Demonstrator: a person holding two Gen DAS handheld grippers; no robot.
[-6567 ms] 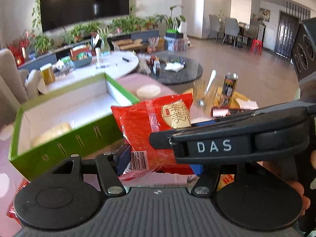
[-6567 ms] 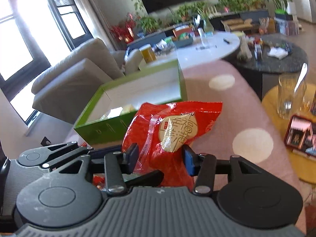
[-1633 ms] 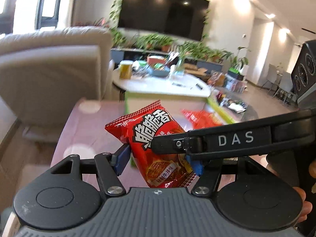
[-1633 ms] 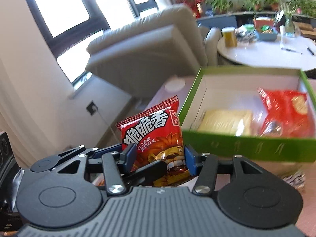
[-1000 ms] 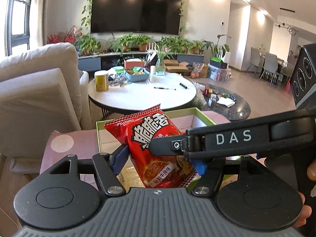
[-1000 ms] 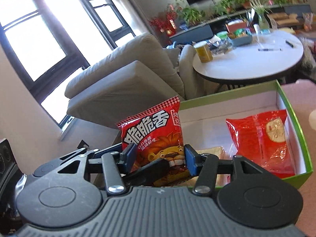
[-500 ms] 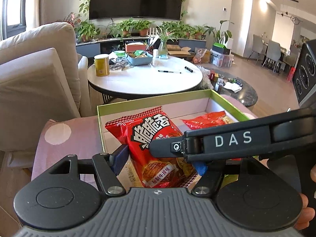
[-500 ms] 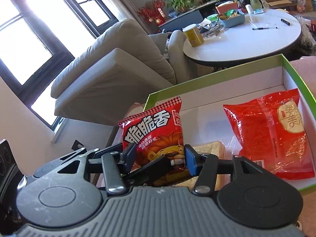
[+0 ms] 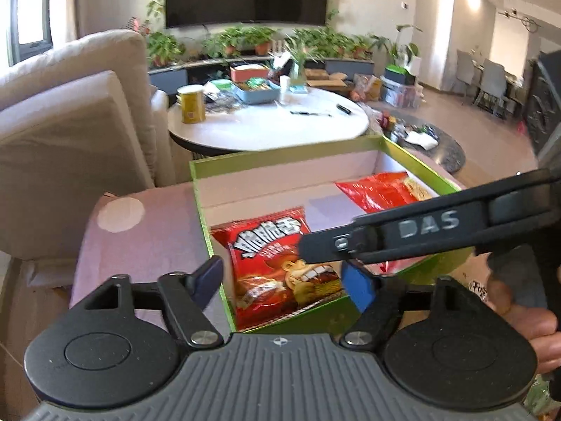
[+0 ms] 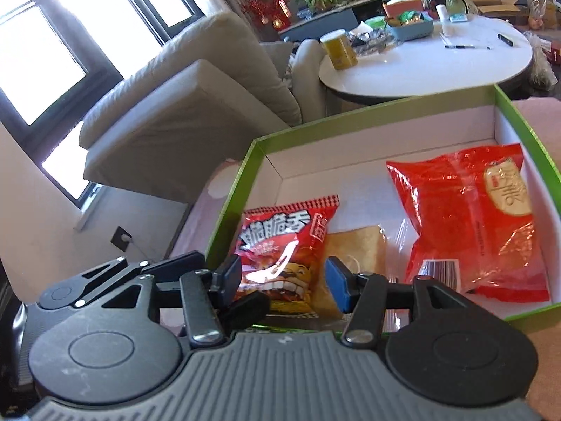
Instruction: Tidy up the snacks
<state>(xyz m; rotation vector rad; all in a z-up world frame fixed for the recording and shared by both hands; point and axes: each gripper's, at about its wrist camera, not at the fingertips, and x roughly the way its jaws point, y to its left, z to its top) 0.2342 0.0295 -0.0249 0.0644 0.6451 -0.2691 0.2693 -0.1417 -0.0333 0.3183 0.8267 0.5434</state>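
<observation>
A green box (image 9: 280, 151) (image 10: 368, 108) with a white inside stands on the pink dotted cloth. A red lion snack bag (image 9: 277, 263) (image 10: 280, 249) lies in its near left corner, partly on a clear-wrapped bread pack (image 10: 354, 249). A larger red bag (image 10: 473, 221) (image 9: 382, 193) lies at the box's right. My left gripper (image 9: 284, 280) is open, its fingers apart either side of the lion bag. My right gripper (image 10: 284, 277) is open just above the lion bag. The right gripper's black body crosses the left wrist view (image 9: 420, 231).
A beige armchair (image 9: 70, 133) (image 10: 196, 105) stands left behind the box. A round white table (image 9: 270, 126) (image 10: 427, 59) with a yellow can (image 9: 191, 103), pens and a blue tray stands beyond. The pink cloth (image 9: 147, 228) lies bare left of the box.
Both grippers opened and let go of the red lion snack bag. It now lies in the box's near left corner instead of standing between the fingers.
</observation>
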